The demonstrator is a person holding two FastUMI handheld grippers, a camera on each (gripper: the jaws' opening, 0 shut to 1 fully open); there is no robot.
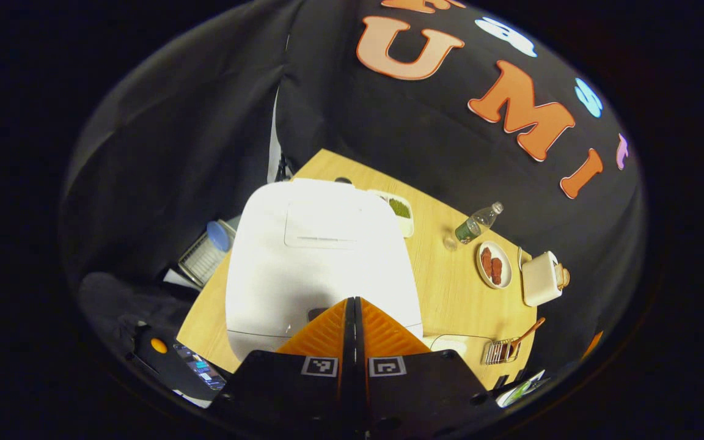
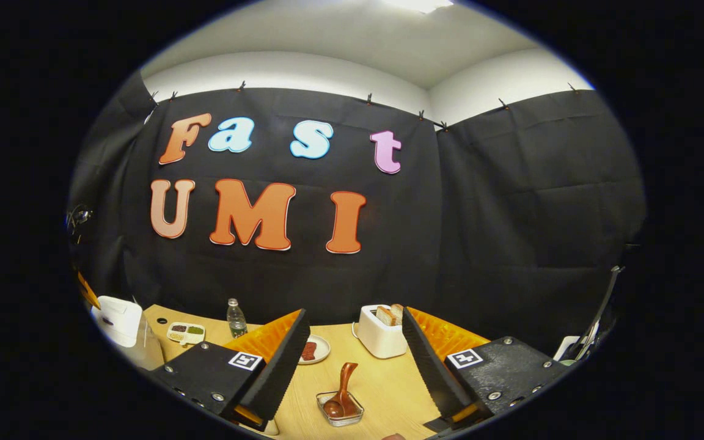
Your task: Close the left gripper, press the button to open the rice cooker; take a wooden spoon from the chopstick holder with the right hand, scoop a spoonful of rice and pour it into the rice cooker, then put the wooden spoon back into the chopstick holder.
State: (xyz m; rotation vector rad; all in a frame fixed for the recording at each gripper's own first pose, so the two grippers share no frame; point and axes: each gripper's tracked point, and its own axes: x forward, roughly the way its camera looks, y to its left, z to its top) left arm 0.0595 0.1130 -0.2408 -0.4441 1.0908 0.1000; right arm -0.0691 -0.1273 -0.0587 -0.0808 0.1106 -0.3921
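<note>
Wooden tabletop (image 2: 382, 382) w/ white toaster (image 2: 379, 333) holding bread slices, small plate (image 2: 318, 349) w/ reddish-brown food beside it. Plastic bottle (image 2: 236, 318) upright near a divided tray (image 2: 186, 332) w/ green stuff. Wire rack w/ blue-lidded container (image 1: 208, 253) off tabletop's edge.

From my station, the left gripper (image 1: 355, 305) has its fingers pressed together, and they cover the front edge of the rice cooker (image 1: 321, 256); I cannot see the button or tell whether the tips touch it. The cooker's lid is overexposed, so its detail is washed out. In the left gripper view the chopstick holder (image 1: 500, 351) sits near the edge, too small for me to tell how the wooden spoon (image 1: 529, 333) rests in it. In the right gripper view the spoon's bowl is partly hidden by the holder's wall. The contents of the plate (image 2: 315, 349) are partly covered by a finger of the right gripper (image 2: 352, 366). The compartment tray (image 2: 186, 332) holds fillings too small to identify.
</note>
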